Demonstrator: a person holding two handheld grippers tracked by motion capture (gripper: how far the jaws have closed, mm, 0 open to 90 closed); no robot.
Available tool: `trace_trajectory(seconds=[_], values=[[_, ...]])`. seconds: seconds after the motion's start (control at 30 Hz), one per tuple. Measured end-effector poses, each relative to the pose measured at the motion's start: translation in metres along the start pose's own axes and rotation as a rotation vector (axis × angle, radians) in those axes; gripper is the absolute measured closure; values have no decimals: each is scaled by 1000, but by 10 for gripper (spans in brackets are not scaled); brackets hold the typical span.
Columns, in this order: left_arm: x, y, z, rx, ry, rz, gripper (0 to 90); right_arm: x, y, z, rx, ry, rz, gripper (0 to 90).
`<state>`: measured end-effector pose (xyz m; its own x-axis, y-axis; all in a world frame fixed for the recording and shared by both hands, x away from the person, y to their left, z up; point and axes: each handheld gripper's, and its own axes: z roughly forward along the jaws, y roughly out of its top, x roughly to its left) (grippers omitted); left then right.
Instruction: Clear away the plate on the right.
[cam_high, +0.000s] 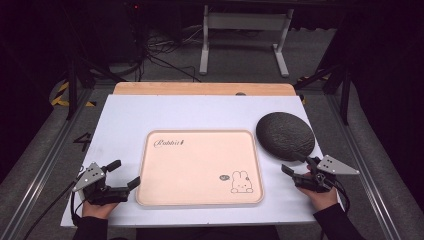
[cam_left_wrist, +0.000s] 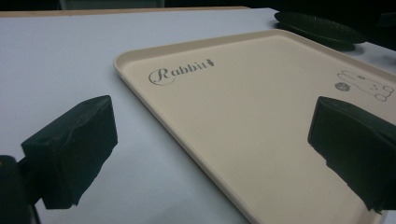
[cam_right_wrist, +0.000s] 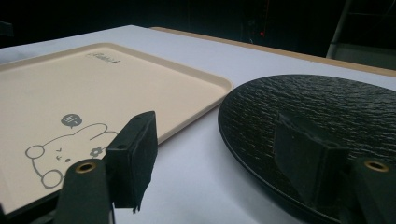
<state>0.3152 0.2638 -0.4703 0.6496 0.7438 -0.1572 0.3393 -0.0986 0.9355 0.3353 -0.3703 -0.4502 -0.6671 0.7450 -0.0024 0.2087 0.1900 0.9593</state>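
We are reaching our open right tool (cam_right_wrist: 215, 154) around the black plate's (cam_right_wrist: 317, 107) rim, seemingly not yet gripping, tray (cam_high: 200, 200) waiting empty.

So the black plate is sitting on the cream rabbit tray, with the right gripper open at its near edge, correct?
Not quite. The black plate lies on the white table beside the cream rabbit tray, to its right, not on it. The high view shows this. The right gripper is indeed open at the plate's near edge.
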Motion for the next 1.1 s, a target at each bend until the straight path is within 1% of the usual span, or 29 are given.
trace_trajectory(seconds=[0.17, 0.27, 0.37, 0.4, 0.47, 0.53, 0.57, 0.63, 0.7, 0.83, 0.9, 0.93, 0.97, 1.1], values=[[0, 0, 0, -2, 3, -1, 22, 0, 0, -1, -14, 5, 0, 308], [0, 0, 0, -1, 3, -1, 22, -1, 0, -2, -20, 11, -9, 303], [0, 0, 0, -1, 2, -2, 22, -1, 0, -2, -26, 5, -8, 304], [0, 0, 0, -1, 2, -2, 22, -1, 1, -3, -33, -3, -20, 309], [0, 0, 0, -1, 2, -2, 22, 0, 2, -5, -37, -43, -68, 329], [0, 0, 1, -2, 4, -4, 22, 0, 4, -8, -49, -74, -111, 337], [0, 0, 1, -1, 4, -4, 22, 0, 5, -9, -46, -89, -131, 341], [0, 0, 1, 0, 6, -6, 22, -2, 5, -10, -33, -105, -156, 343], [0, 0, 1, -1, 7, -8, 22, -1, 7, -12, -22, -130, -192, 346], [0, 0, 1, -1, 8, -8, 22, 4, 16, -16, 1, -174, -294, 350], [0, 0, 1, 0, 7, -8, 22, 6, 22, -17, 13, -206, -346, 350], [-1, 0, 1, -3, 6, -12, 22, 7, 24, -17, 16, -213, -357, 351], [-1, 0, 1, -3, 6, -12, 22, 7, 24, -17, 16, -213, -357, 351], [0, 0, 1, -1, 2, -13, 22, 14, 31, -16, 51, -266, -473, 356]])
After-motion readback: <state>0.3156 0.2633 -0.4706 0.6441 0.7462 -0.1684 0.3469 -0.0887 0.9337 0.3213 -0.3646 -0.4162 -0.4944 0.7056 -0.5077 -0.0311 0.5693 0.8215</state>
